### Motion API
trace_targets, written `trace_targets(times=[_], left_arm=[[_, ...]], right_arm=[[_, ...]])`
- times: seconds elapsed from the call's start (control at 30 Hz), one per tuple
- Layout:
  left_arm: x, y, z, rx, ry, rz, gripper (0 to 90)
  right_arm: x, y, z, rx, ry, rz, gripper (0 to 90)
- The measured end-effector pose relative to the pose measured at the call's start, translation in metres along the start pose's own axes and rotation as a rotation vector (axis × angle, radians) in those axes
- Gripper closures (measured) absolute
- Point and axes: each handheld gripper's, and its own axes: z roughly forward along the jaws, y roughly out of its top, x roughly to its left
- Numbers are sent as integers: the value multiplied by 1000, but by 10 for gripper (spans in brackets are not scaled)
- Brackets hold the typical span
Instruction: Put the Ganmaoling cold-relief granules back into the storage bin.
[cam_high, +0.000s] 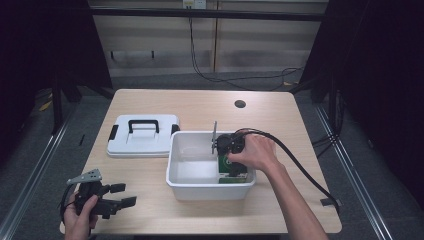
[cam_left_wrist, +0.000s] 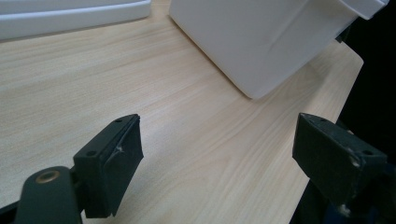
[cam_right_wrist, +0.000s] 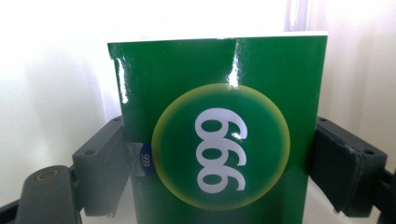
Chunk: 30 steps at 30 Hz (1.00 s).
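Three white nines, "999", sit in a yellow-ringed circle on the glossy green box (cam_right_wrist: 219, 135) that my right gripper (cam_right_wrist: 219, 158) pinches by its sides. It stands inside the white bin (cam_high: 192, 187), at its near right corner. My left gripper (cam_high: 117, 196) hangs spread over the table's near left corner.

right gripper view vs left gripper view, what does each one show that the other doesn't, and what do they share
Right gripper view: a green box printed with 999 in a yellow-edged circle, clamped on both sides by the right hand-held gripper, with white bin wall behind it.
Left gripper view: the left hand-held gripper open over bare wooden table, the white bin's outside, and an edge of the white lid.
Shared: the white bin and a pair of black jaws.
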Motion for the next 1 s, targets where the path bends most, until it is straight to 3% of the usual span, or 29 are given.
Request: trace_targets(times=[0.57,1.0], left_arm=[[1,0,0,1,-4,2,160],[0,0,-2,-13,-1,0,160]], right_arm=[[2,2,2,23,-7,14,131],[3,-2,-2,-7,-22,3,111]])
